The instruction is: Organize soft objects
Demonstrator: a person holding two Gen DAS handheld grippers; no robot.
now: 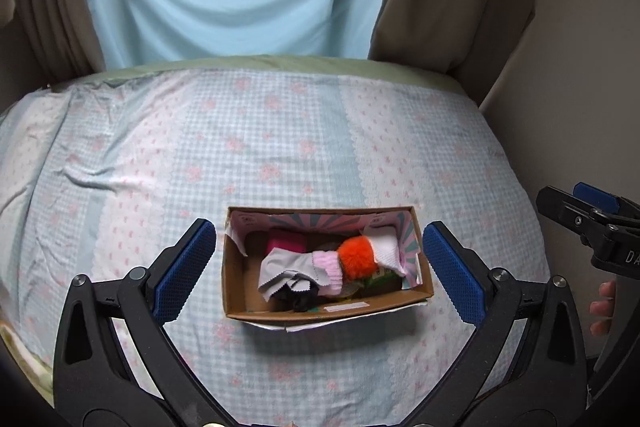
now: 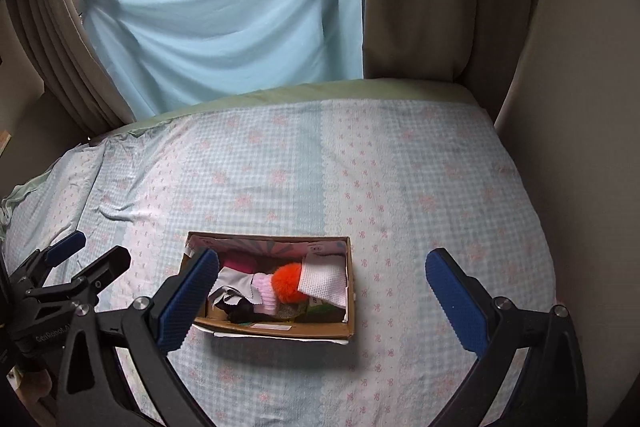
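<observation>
Both my grippers, left [image 1: 320, 269] and right [image 2: 322, 301], hang wide open, empty. Box [image 1: 256, 301] at 6 o'clock on the bed [image 1: 280, 131]. Orange pompom [image 1: 357, 253] looks squishy, light; I'd pinch its middle.

Left gripper [image 1: 320, 273] wide open, empty, fingers either side of cardboard box [image 1: 280, 313] on bed [image 1: 280, 147]. Box holds orange pompom [image 1: 357, 254], pink sock [image 1: 330, 269], grey cloth [image 1: 280, 269]. Right gripper [image 1: 592, 217] at right edge.

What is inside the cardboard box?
The cardboard box holds an orange pom-pom, white cloth, pink knit piece, grey cloth and magenta item. Anything beneath them is covered.
</observation>
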